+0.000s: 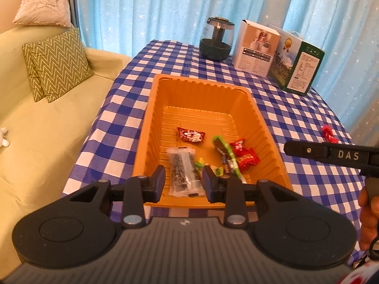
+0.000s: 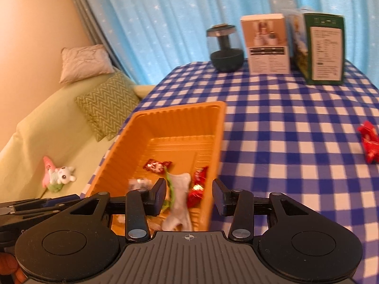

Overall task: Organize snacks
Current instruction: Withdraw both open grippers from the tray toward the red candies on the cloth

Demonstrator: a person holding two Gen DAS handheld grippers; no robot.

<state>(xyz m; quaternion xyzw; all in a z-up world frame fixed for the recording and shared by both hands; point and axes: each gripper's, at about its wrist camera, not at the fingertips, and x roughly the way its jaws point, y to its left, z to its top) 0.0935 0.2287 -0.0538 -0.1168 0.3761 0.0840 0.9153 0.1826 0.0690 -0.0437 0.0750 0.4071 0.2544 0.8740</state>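
An orange plastic bin [image 1: 151, 123] stands on the checked table and holds several snacks: a clear packet of dark biscuits [image 1: 182, 170], a dark red wrapper [image 1: 191, 135], red candies [image 1: 245, 155] and a green-edged packet [image 1: 225, 151]. My left gripper [image 1: 182, 182] is open and empty above the bin's near end. My right gripper [image 2: 189, 195] is open and empty over the bin's right wall [image 2: 216, 146]; it shows from the side in the left wrist view [image 1: 289, 148]. A pale snack [image 2: 178, 203], blurred, is just below it in the bin. Red candies [image 2: 369, 143] lie on the table to the right.
A dark glass jar [image 1: 216, 39], a white box [image 1: 255, 47] and a green box [image 1: 299, 64] stand at the table's far edge. A green sofa [image 1: 42, 142] with cushions [image 1: 56, 64] and small plush toys [image 2: 56, 174] is left of the table. Blue curtains hang behind.
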